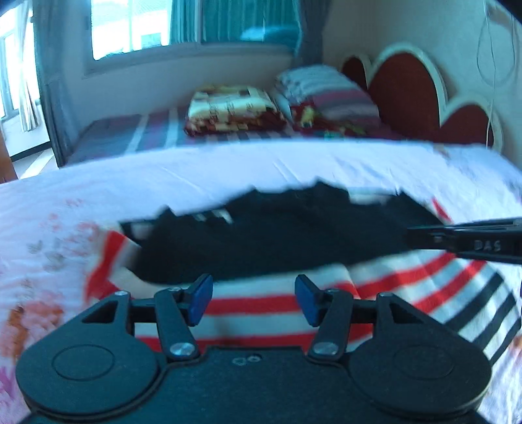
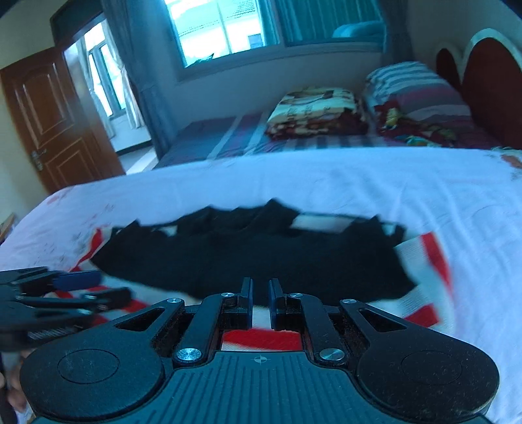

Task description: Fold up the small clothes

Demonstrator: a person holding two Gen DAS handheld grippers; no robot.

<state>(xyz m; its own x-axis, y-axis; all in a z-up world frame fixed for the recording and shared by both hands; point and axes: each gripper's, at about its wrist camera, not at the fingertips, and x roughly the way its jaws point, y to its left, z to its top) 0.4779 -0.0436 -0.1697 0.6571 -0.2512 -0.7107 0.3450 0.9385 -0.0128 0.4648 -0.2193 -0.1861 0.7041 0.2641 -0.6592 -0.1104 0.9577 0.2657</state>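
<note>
A small garment with red, white and dark stripes [image 1: 261,303] lies on the white floral sheet [image 1: 228,169], a black part [image 1: 261,241] folded over its far side. My left gripper [image 1: 254,298] hovers open just over the striped near edge, with nothing between its blue pads [image 1: 200,298]. In the right wrist view the left gripper [image 2: 91,288] comes in from the left, open. My right gripper [image 2: 260,293] is shut at the near edge of the black part [image 2: 261,254], over the stripes [image 2: 261,339]; whether it pinches cloth is unclear. The right gripper [image 1: 456,241] also shows at the left view's right edge.
Beyond the sheet [image 2: 326,176] lie a folded patterned blanket [image 1: 231,109] and striped pillows [image 1: 329,94] against a red headboard [image 1: 404,88]. A window [image 2: 222,29] is at the back and a wooden door [image 2: 55,114] stands open at the left.
</note>
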